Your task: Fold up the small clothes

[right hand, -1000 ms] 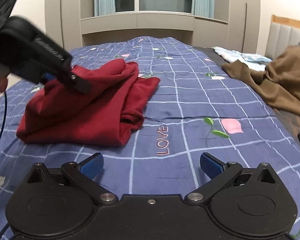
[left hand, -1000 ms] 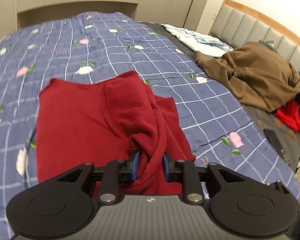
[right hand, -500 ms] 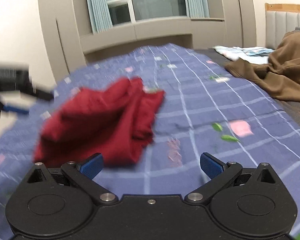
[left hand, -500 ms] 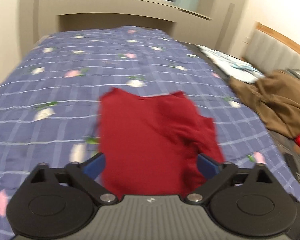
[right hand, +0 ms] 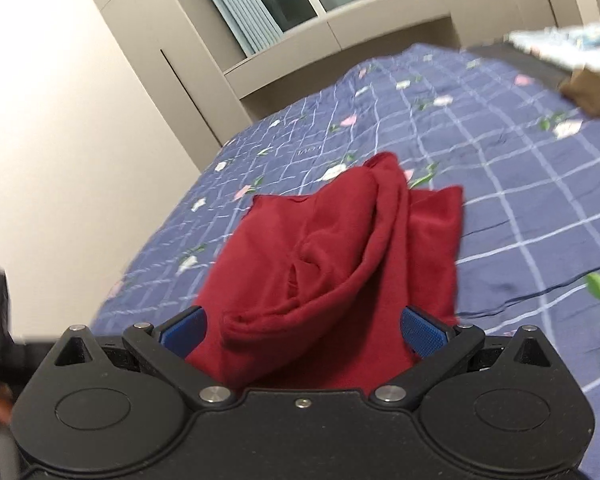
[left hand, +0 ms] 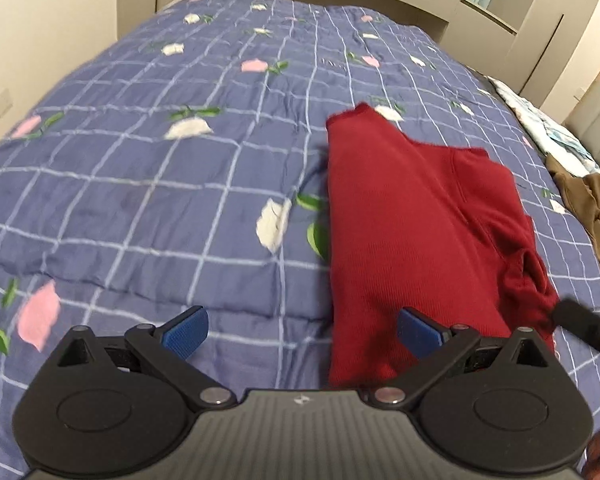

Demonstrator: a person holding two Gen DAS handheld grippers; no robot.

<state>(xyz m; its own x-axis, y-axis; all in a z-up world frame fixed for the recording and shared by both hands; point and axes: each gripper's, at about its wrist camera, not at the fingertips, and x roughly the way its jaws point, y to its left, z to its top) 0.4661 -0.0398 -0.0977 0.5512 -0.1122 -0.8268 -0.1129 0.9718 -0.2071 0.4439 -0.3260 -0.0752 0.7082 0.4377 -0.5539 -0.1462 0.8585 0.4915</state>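
The left gripper [left hand: 302, 330] has just spread its 2 jaws wide, nothing between them, with the red garment [left hand: 412, 232] on the blue quilt [left hand: 140, 184] at 1 o'clock. The right gripper [right hand: 302, 326] gapes too, unclamped, garment at 12 o'clock.

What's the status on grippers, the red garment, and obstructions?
Left gripper open, empty. Right gripper open over the red garment. Garment bunched on bedspread. Nothing blocking.

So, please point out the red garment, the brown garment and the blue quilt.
red garment [left hand: 400, 216]: left wrist view, flat middle panel.
brown garment [left hand: 596, 196]: left wrist view, crumpled part at right edge.
blue quilt [left hand: 148, 200]: left wrist view, bare checked area.
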